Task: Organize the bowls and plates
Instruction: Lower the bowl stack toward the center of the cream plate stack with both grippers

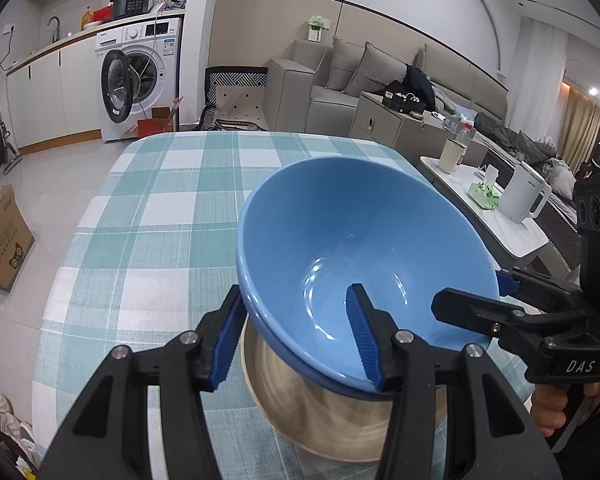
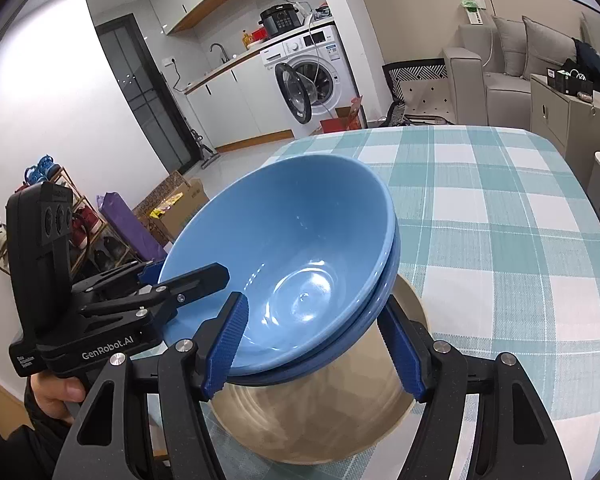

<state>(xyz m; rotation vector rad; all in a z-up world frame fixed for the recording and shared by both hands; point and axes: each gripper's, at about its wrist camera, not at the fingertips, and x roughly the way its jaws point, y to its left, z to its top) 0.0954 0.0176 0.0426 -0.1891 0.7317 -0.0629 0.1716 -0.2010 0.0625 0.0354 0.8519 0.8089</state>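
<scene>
The surface (image 1: pixel 148 216) under me is wide, draped in a woven teal-and-white checked cloth. Only my left camera shows the side table with a white kettle (image 1: pixel 525 197) and the grey sofa's long run; only my right camera shows the shoe rack (image 2: pixel 80 232) and a purple bag (image 2: pixel 126 224) by the wall. Both see the white washing machine (image 1: pixel 138 76) with its round door ajar. On the cloth sits a beige bowl (image 1: pixel 332 420), matte with faint rings, and tilted over it are the blue bowls (image 1: pixel 364 248), glossy and smooth, nested one in the other, two rims showing in the right view. My left claw (image 1: pixel 294 338) grips their near rim, one ribbed blue pad inside, one outside. My right claw (image 2: pixel 320 346) grips the opposite rim the same way, pads against the wall.
</scene>
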